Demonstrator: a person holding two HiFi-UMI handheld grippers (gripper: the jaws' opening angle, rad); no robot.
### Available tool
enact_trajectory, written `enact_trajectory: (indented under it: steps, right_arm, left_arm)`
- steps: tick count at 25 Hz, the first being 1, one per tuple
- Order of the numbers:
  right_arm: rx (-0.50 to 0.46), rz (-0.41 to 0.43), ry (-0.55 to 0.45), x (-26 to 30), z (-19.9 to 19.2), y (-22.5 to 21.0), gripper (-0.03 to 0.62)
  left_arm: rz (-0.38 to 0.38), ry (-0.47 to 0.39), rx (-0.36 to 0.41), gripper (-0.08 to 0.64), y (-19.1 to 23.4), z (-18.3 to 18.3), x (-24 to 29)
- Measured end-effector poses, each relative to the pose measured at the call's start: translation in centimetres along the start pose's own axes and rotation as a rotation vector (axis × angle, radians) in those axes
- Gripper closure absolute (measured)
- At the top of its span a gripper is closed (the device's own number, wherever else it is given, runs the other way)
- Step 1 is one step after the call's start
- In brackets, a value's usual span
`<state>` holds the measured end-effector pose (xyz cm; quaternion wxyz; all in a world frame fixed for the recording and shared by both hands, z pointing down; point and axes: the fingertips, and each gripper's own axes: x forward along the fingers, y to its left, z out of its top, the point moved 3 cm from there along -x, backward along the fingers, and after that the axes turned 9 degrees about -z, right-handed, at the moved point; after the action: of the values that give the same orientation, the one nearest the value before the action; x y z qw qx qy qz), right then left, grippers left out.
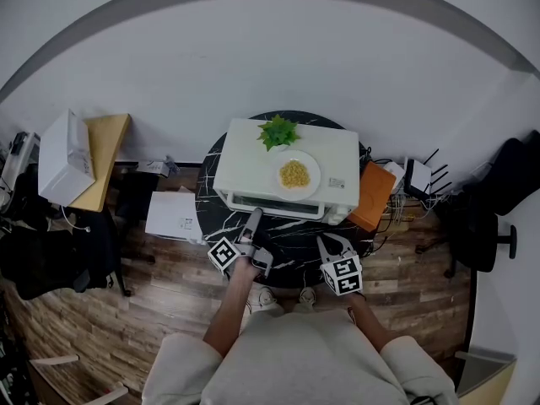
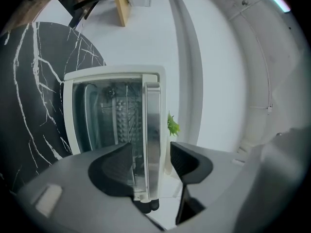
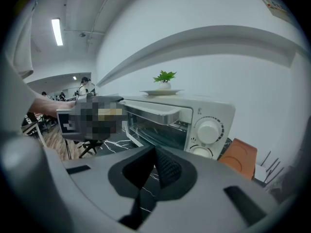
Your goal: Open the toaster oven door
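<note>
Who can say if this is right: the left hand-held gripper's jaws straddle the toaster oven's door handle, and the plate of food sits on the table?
One error: the head view shows the plate on top of the toaster oven, not on the table. The left hand-held gripper does straddle the door handle.

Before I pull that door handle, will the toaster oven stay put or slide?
Likely fairly steady: the toaster oven is broad and low. It might skid, though: the table looks glossy. A jerk could shift the plate and plant on top.
</note>
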<state>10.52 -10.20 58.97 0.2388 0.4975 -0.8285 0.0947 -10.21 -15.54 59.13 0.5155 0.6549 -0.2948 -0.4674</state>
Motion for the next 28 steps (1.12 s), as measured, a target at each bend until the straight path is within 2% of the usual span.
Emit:
enact_trajectory:
  steps: [7,10,21,28]
  right_arm:
    - [0.001,-0.011,0.002,0.0,-0.1,-0.4,0.578]
    - [0.004,-0.018,0.006,-0.2,-0.2,-0.7,0.578]
    - [0.007,-0.016,0.002,-0.3,-0.2,-0.9,0.578]
    - [0.004,-0.008,0.003,-0.5,-0.4,-0.7,0.578]
  left_arm:
    - [0.026,0.002,-0.001,0.330,0.4,0.3,1.4]
    - [0.014,0.008,-0.001,0.334,0.1,0.3,2.1]
    - [0.037,0.023,0.017,0.445,0.2,0.0,2.3]
    - [0.049,0.015,0.014,0.448,0.4,0.1,2.2]
